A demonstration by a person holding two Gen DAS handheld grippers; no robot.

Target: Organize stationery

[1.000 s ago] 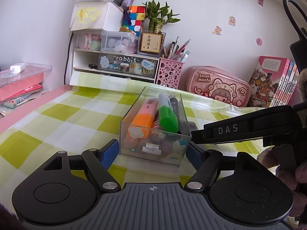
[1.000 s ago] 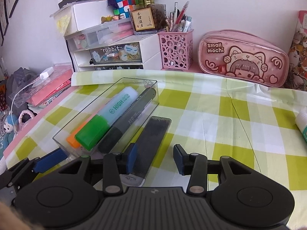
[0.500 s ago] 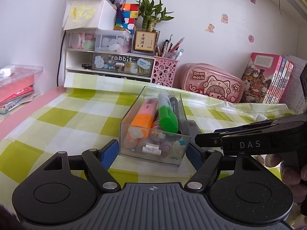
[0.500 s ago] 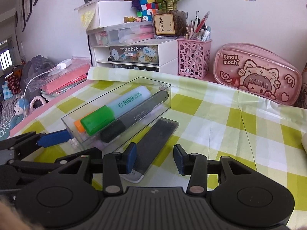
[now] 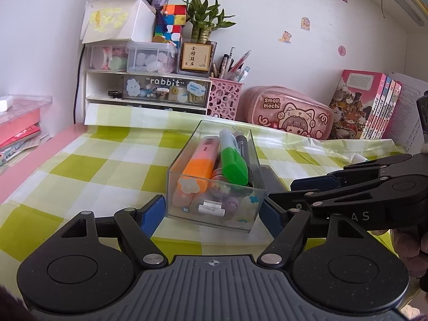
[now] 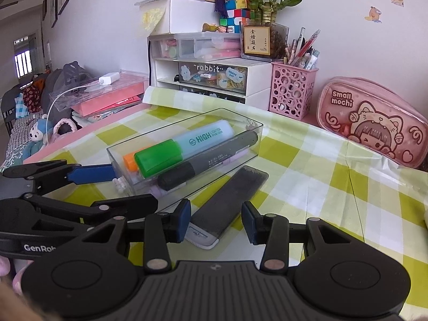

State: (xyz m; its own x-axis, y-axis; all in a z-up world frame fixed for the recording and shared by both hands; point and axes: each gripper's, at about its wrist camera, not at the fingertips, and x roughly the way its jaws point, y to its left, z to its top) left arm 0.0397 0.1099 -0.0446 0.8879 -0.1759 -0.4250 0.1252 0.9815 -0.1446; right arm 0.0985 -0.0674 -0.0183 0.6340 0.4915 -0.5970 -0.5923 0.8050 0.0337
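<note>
A clear plastic box [image 5: 184, 147] stands on the green checked cloth. It holds an orange highlighter [image 5: 200, 165], a green-capped highlighter [image 5: 234, 165], a black marker [image 5: 244, 147] and small bits at its near end. My left gripper [image 5: 211, 215] is shut on the box's near end, one blue pad against each side. A flat dark case with a white end [image 6: 230, 200] lies right beside the box. My right gripper [image 6: 215, 222] stands open around that case's near end, with a gap to the right pad. The left gripper [image 6: 133, 187] shows at the box in the right wrist view.
At the back wall stand a white drawer unit [image 6: 214, 75], a pink pen holder [image 6: 291, 91] and a pink pencil case [image 6: 371, 123]. Books [image 5: 366, 107] lean at the far right. A pink tray stack [image 6: 107, 96] sits off the table's left edge.
The right gripper has rolled, so its view tilts and it sits lower in the left wrist view. Box, case and both grips look unchanged.
</note>
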